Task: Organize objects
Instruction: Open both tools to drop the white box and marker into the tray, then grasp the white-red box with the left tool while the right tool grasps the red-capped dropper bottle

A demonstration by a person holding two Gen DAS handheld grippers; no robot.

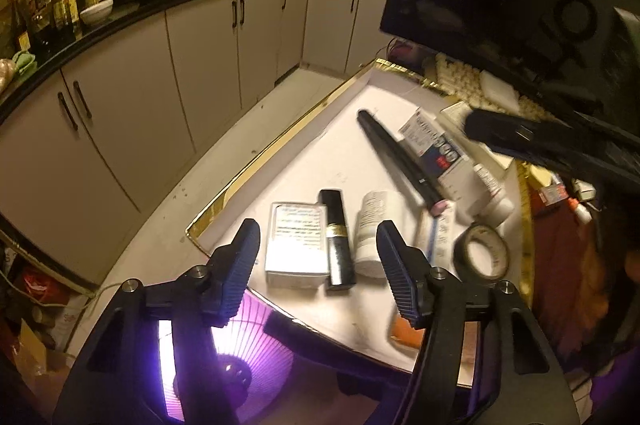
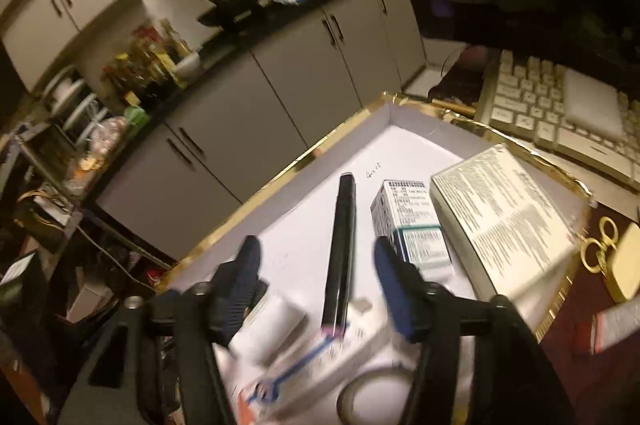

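Left tongs [image 1: 318,265] and right tongs [image 2: 316,271] — both agape, empty.

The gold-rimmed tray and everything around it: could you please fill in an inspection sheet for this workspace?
Surface: white tray with a gold rim, holding the items.
Job's things: black pen, small white box, black tube, white bottle, tape roll, medicine carton, large printed box.
Clutter: gold scissors beside the tray; keyboard behind it.
Grippers: left gripper open, nothing held; right gripper open above the pen, nothing held.
Cables: a light cord runs by the floor clutter on the left.
Surroundings: kitchen cabinets, crowded counter.
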